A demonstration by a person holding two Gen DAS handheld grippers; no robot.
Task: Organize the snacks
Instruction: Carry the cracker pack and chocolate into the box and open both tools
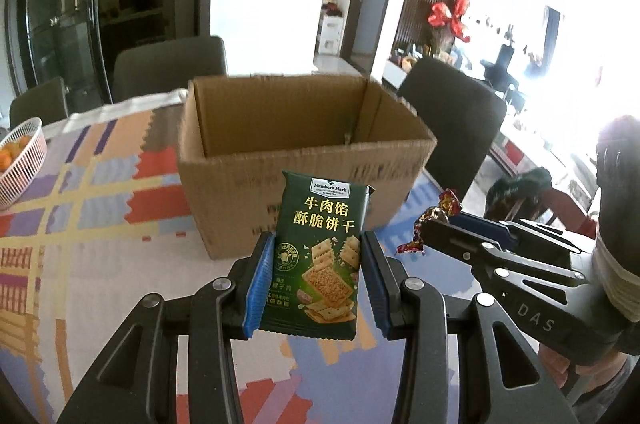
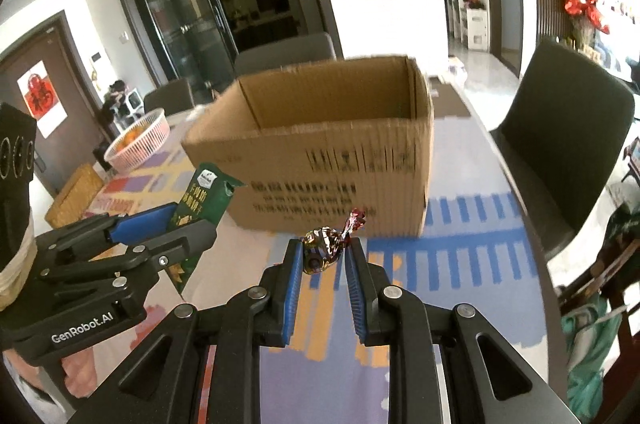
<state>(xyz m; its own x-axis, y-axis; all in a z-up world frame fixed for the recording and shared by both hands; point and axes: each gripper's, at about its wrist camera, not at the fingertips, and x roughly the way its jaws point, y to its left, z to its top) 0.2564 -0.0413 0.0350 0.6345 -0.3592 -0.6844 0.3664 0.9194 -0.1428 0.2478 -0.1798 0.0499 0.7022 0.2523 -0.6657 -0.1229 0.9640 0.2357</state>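
My left gripper (image 1: 318,256) is shut on a green cracker packet (image 1: 322,256) and holds it upright above the table, short of the open cardboard box (image 1: 288,159). My right gripper (image 2: 323,248) is shut on a foil-wrapped candy (image 2: 325,248), also in the air in front of the box (image 2: 320,151). In the left wrist view the right gripper (image 1: 436,224) with the candy (image 1: 434,220) is to the right. In the right wrist view the left gripper (image 2: 192,220) with the packet (image 2: 200,199) is to the left. The box's floor is hidden.
A patterned tablecloth (image 1: 100,191) covers the table. A white basket of oranges (image 1: 20,159) stands at the far left, also seen in the right wrist view (image 2: 140,139). A woven box (image 2: 74,195) lies near it. Dark chairs (image 1: 452,119) stand around the table.
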